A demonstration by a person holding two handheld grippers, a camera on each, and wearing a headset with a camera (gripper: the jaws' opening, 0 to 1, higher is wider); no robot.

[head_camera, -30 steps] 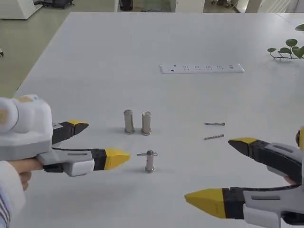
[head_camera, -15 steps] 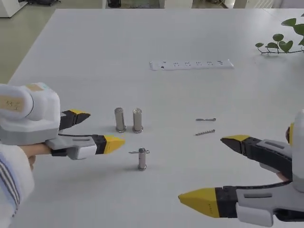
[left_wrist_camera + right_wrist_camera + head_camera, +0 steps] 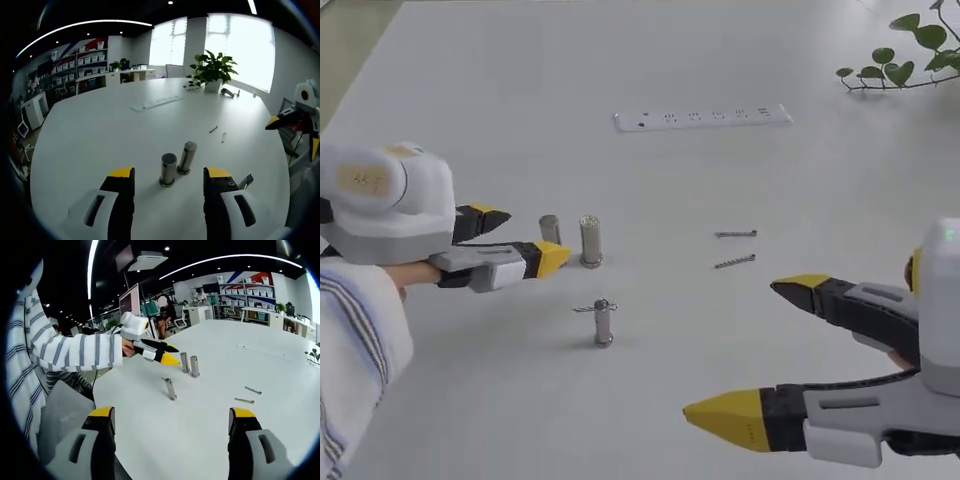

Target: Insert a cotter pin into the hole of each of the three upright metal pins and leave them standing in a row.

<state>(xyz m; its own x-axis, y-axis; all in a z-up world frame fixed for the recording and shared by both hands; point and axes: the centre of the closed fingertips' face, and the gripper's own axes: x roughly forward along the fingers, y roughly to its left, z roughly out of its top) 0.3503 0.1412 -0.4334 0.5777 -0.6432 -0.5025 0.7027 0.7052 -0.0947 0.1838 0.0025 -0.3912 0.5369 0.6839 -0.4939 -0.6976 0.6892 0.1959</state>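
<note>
Two bare upright metal pins (image 3: 550, 230) (image 3: 590, 240) stand side by side on the white table. A third pin (image 3: 604, 322) stands nearer to me with a cotter pin through its top. Two loose cotter pins (image 3: 736, 234) (image 3: 735, 262) lie to the right. My left gripper (image 3: 525, 238) is open, level with the bare pins, its near fingertip just beside the left one. In the left gripper view the pair (image 3: 168, 169) (image 3: 187, 157) stands just ahead of the open jaws. My right gripper (image 3: 740, 348) is open and holds nothing, low at the right, well short of the pins (image 3: 171, 388).
A white power strip (image 3: 700, 117) lies farther back on the table. Plant leaves (image 3: 895, 60) reach in at the far right corner. A striped sleeve (image 3: 360, 350) shows at the lower left. The table edge runs along the far left.
My left gripper has moved away from the pinned pin, up to the two bare pins. The right gripper holds about the same place. The head camera has shifted.
</note>
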